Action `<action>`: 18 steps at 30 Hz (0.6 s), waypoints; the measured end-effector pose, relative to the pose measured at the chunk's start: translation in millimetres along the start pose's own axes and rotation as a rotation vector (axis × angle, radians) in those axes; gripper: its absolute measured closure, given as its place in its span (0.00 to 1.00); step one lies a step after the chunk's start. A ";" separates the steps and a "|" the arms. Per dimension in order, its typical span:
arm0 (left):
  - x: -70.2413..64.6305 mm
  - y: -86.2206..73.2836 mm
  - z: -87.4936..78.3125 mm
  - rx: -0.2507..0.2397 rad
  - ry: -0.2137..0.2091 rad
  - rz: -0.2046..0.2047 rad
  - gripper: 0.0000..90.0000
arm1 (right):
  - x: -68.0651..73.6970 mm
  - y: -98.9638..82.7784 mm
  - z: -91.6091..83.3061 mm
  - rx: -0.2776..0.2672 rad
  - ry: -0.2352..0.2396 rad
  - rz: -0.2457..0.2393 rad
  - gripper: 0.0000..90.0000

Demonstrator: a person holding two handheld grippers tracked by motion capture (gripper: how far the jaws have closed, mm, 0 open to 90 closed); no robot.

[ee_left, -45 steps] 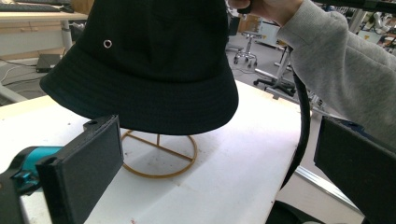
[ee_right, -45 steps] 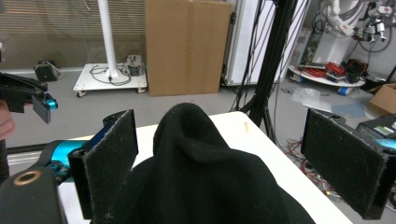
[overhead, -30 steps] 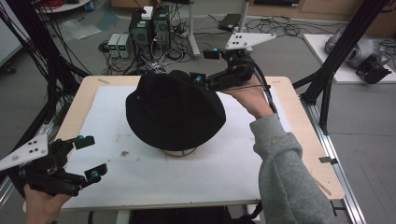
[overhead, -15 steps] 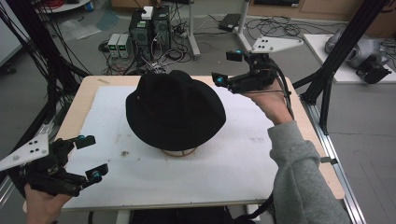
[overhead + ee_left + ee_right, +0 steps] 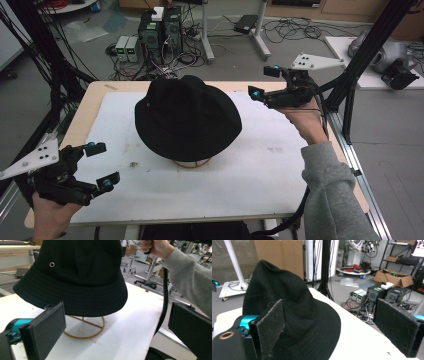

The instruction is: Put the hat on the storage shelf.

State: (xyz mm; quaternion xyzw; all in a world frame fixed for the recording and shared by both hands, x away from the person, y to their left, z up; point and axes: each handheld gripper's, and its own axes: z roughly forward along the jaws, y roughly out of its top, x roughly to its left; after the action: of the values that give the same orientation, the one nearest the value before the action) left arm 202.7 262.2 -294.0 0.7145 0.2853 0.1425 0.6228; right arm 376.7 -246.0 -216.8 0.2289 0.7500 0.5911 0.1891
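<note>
A black bucket hat point(image 5: 189, 118) rests on a thin wire stand point(image 5: 192, 163) in the middle of the white table point(image 5: 260, 170). In the left gripper view the hat point(image 5: 75, 277) hangs over the stand's ring point(image 5: 85, 327). My left gripper point(image 5: 101, 165) is open at the table's front left corner, well apart from the hat. My right gripper point(image 5: 264, 82) is open at the back right, just beyond the hat's brim, nothing between its jaws. In the right gripper view the hat point(image 5: 294, 315) lies close in front of the wide-apart jaws.
Black frame posts point(image 5: 370, 55) stand at the table's right and left edges. Computer boxes point(image 5: 160, 27) and cables cover the floor behind. A cable point(image 5: 163, 297) trails from the right gripper past the person's grey sleeve point(image 5: 335, 195).
The right gripper has let go of the hat's crown and drawn back to the right, away from the brim. The left gripper has held still.
</note>
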 end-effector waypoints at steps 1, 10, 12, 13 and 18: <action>0.5 0.1 0.3 0.001 0.000 0.002 0.02 | 0.1 -1.5 -1.6 0.003 -0.006 0.005 0.11; 1.0 -0.5 2.8 0.006 -0.001 -0.001 0.02 | 5.7 -18.6 -21.1 -0.004 -0.051 -0.003 0.11; 0.9 -0.5 3.1 0.006 -0.002 -0.001 0.02 | 5.5 -22.8 -24.9 -0.009 -0.059 0.003 0.11; 1.0 -0.5 3.3 0.008 -0.001 0.000 0.02 | 5.1 -25.0 -26.6 -0.011 -0.065 0.008 0.11; 1.9 -0.7 3.9 0.008 0.000 -0.002 0.02 | 3.7 -35.4 -34.8 -0.011 -0.069 0.021 0.11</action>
State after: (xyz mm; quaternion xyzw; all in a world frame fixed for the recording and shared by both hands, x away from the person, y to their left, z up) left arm 206.2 260.2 -295.7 0.7166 0.2864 0.1407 0.6202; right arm 350.1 -278.7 -243.3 0.2559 0.7372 0.5891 0.2097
